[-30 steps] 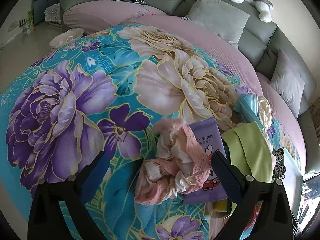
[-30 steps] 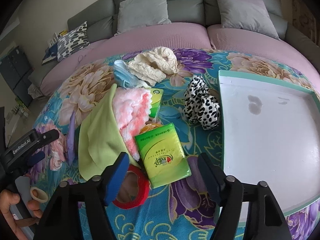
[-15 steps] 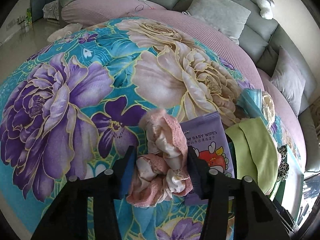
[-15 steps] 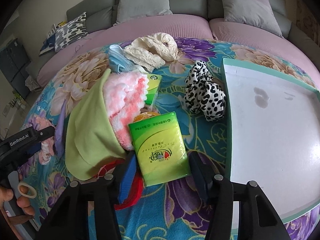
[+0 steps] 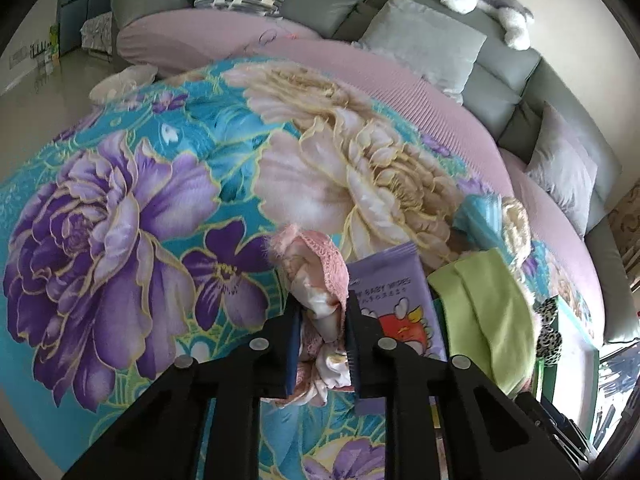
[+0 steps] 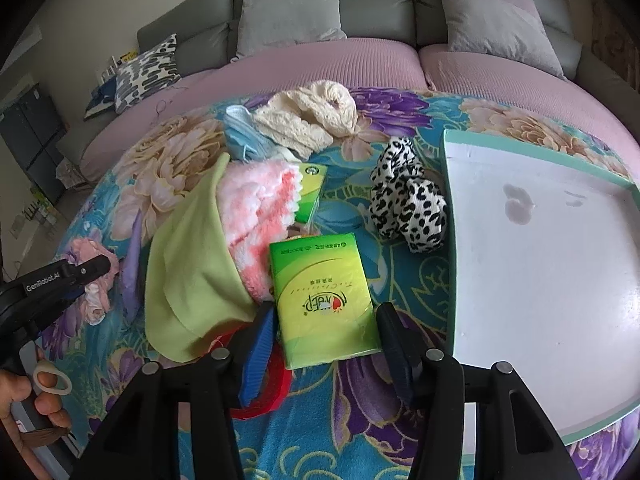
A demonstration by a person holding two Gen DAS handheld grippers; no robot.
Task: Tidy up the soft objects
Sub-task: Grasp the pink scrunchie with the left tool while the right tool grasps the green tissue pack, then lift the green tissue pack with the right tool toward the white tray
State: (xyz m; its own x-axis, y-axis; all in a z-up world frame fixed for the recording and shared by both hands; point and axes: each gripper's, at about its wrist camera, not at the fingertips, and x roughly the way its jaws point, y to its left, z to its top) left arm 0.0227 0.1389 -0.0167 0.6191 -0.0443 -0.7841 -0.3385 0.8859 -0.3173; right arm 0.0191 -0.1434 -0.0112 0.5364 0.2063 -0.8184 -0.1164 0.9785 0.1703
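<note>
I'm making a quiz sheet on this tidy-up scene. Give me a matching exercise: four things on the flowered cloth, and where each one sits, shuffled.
Things:
1. pink lace cloth
2. green tissue pack
3. spotted scrunchie
4. cream knit piece

Places:
A. just left of the white tray
B. between the pads of the closing left claw
C. far side, beside the blue mask
D. between the right claw's fingers

Pairs: 1-B, 2-D, 3-A, 4-C
</note>
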